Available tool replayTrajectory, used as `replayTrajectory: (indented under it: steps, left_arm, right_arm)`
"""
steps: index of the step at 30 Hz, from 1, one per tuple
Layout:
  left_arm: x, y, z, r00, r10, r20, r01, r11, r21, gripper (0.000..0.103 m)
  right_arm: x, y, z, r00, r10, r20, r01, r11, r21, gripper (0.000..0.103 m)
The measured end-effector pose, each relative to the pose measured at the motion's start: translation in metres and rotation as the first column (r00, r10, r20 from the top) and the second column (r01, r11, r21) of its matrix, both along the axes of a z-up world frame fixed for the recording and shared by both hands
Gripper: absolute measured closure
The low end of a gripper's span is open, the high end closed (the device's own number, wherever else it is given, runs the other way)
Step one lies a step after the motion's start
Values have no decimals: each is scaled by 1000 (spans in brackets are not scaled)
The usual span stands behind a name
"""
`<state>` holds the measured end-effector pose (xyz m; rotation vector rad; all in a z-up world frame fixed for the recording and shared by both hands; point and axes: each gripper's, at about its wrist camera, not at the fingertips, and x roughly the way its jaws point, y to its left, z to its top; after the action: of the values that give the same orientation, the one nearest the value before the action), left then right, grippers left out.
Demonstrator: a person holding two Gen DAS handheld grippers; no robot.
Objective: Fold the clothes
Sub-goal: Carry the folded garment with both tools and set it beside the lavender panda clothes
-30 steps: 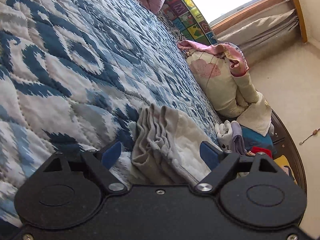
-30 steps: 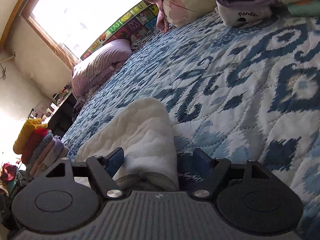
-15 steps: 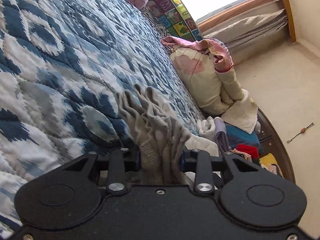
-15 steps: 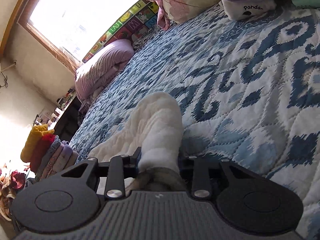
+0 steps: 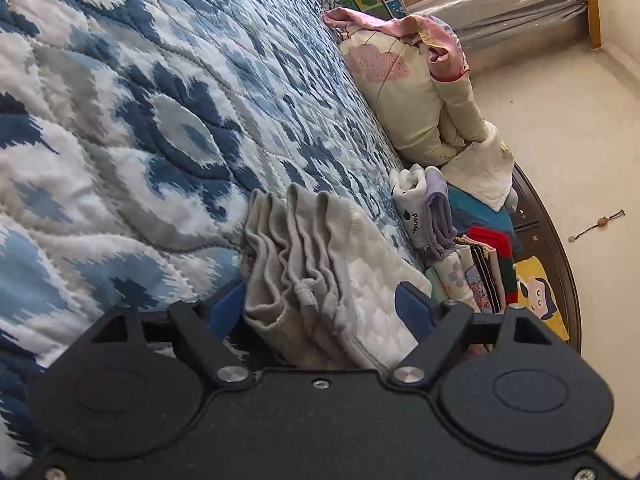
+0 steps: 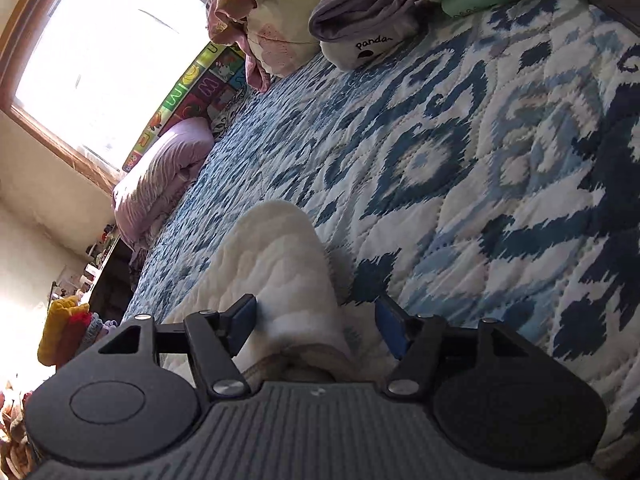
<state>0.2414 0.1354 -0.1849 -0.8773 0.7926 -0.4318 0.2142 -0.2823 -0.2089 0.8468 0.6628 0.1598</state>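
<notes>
Inspected: one cream quilted garment [image 5: 360, 288], folded into a thick bundle, lying on the blue-and-white quilted bed [image 5: 120, 120]; grey ribbed edges stacked in several layers at the end seen from the left wrist; rounded folded end seen from the right wrist [image 6: 280, 264].

Left hand-held gripper [image 5: 320, 308]: jaws spread wide, blue pads either side of the layered end, one just beside the cloth, the other apart from it; nothing clamped. Right hand-held gripper [image 6: 316, 320]: likewise wide apart, straddling the rounded end; left pad close to or touching the cloth, right pad apart; no hold on anything.

Progress, judged: this item folded and set down on the bed, both ends released; appears complete apart from any squaring-up or transfer to a pile. Finished work nearby: a white-and-lilac folded piece marked "panda" [image 5: 420, 208] at the bed edge; a row of folded items [image 5: 480, 272] just beyond it; a second stack of yellow, red and pastel pieces [image 6: 68, 328] at the far left of the right view. Cream bedding with pink trim [image 5: 412, 92] and a lilac pillow [image 6: 160, 184] also on the bed; not part of the work, as far as can be told.

Remaining: further unfolded clothes not visible in either view; quantity left cannot be told.
</notes>
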Motion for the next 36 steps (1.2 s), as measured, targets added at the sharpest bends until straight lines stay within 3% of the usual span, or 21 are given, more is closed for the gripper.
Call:
replayTrajectory:
  steps: [4, 6, 7, 10, 16, 20, 26, 30, 34, 36]
  left_arm:
    - [-1, -18, -1, 1000, 0, 26, -1, 998, 58, 24]
    - [-1, -25, -4, 999, 2, 44, -4, 998, 58, 36]
    - [0, -27, -7, 999, -3, 42, 1, 999, 44, 54]
    - [4, -35, -14, 997, -10, 72, 7, 999, 41, 63]
    - [16, -40, 5, 987, -34, 160, 32, 999, 19, 68]
    - [25, -48, 17, 974, -37, 222, 39, 999, -3, 68]
    - [45, -61, 16, 976, -33, 214, 32, 999, 8, 68]
    - [64, -72, 14, 981, -10, 191, 9, 1000, 8, 68]
    - [109, -84, 23, 987, 10, 163, -8, 1000, -13, 68]
    - [140, -91, 44, 981, 18, 195, -13, 999, -29, 68]
  right_arm:
    - [6, 9, -3, 1000, 28, 2, -28, 1000, -10, 33]
    - [9, 18, 0, 998, 67, 9, -66, 997, -30, 33]
    - [10, 22, 1, 996, 86, 13, -86, 995, -41, 34]
    - [13, 30, 4, 991, 132, 34, -130, 990, -59, 47]
    - [9, 18, 8, 978, 168, 126, -165, 986, -39, 64]
    - [6, 11, 11, 964, 190, 186, -189, 982, -27, 67]
    - [39, -17, 14, 959, 164, 232, -183, 981, 62, 67]
    - [68, -25, 8, 953, 181, 243, -198, 979, 48, 67]
    - [102, -35, 8, 955, 181, 235, -200, 978, 61, 67]
    - [126, -39, 19, 950, 187, 251, -205, 978, 45, 67]
